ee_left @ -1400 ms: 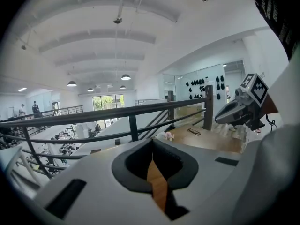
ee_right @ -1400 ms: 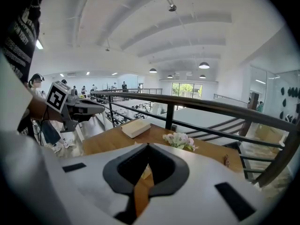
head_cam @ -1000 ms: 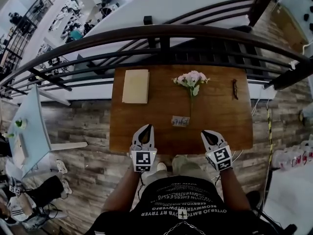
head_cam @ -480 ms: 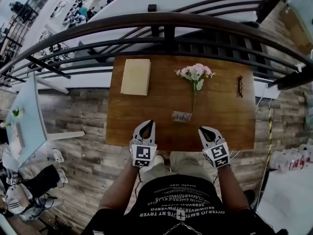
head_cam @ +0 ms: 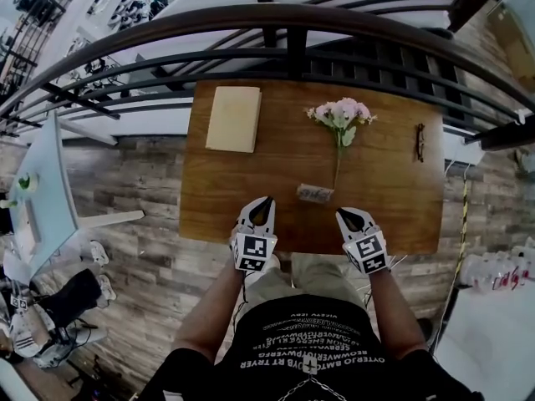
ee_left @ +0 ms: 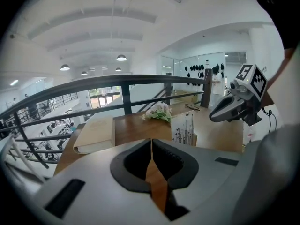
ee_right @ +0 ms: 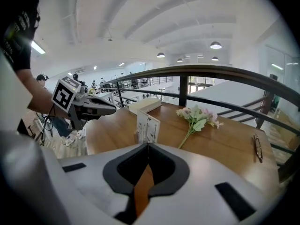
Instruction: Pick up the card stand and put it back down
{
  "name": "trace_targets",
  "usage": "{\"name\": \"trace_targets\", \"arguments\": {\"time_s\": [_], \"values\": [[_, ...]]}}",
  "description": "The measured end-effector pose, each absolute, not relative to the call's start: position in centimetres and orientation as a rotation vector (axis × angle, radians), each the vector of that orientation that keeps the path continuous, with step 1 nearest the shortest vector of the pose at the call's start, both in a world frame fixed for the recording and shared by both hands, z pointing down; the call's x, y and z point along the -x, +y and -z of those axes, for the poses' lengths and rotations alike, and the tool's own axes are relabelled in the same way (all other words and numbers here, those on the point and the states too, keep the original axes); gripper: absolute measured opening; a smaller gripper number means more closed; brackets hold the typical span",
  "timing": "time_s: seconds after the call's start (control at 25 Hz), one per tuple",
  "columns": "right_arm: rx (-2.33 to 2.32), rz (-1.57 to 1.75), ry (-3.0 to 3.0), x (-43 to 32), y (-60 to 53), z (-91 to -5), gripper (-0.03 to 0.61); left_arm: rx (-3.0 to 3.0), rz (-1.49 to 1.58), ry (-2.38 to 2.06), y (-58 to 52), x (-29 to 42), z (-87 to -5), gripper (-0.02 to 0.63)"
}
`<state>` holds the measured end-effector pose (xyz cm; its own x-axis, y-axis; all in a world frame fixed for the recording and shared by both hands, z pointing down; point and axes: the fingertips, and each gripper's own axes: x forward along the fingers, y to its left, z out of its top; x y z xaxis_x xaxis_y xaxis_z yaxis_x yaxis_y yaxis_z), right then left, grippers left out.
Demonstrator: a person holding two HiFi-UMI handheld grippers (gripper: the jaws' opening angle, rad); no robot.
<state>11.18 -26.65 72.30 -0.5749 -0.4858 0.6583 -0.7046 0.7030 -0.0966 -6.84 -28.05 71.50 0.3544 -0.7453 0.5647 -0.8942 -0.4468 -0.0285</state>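
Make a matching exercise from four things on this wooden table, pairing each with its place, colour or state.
Things:
1. book
2. flowers
3. card stand
4. glasses

Descriptions:
A. dark, by the right edge of the table
B. standing upright, near the front edge
C. cream, far left corner
D. pink blooms, lying flat

Pairs: 1-C, 2-D, 3-B, 4-A

Wood table (head_cam: pixel 226 199) by dark railing (head_cam: pixel 251 15); plank floor (head_cam: pixel 142 174); white ceiling (ee_left: pixel 140 13) w/ round lamps (ee_left: pixel 121 58).

The wooden table (head_cam: pixel 226 199) carries a closed book (head_cam: pixel 233 119) at ten o'clock, flowers (head_cam: pixel 341 115) at one, glasses (head_cam: pixel 420 142) at three, and a card stand (head_cam: pixel 315 193) near six.
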Motion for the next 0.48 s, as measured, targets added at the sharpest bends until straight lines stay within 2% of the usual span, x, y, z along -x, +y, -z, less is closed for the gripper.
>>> {"name": "trace_targets", "arguments": {"time_s": [0.48], "values": [[-0.851, -0.569, -2.267, -10.8, -27.1, -78.0, 0.018, -2.349, -0.782, -1.338, -28.5, 4.2, -76.4, 0.029]]}}
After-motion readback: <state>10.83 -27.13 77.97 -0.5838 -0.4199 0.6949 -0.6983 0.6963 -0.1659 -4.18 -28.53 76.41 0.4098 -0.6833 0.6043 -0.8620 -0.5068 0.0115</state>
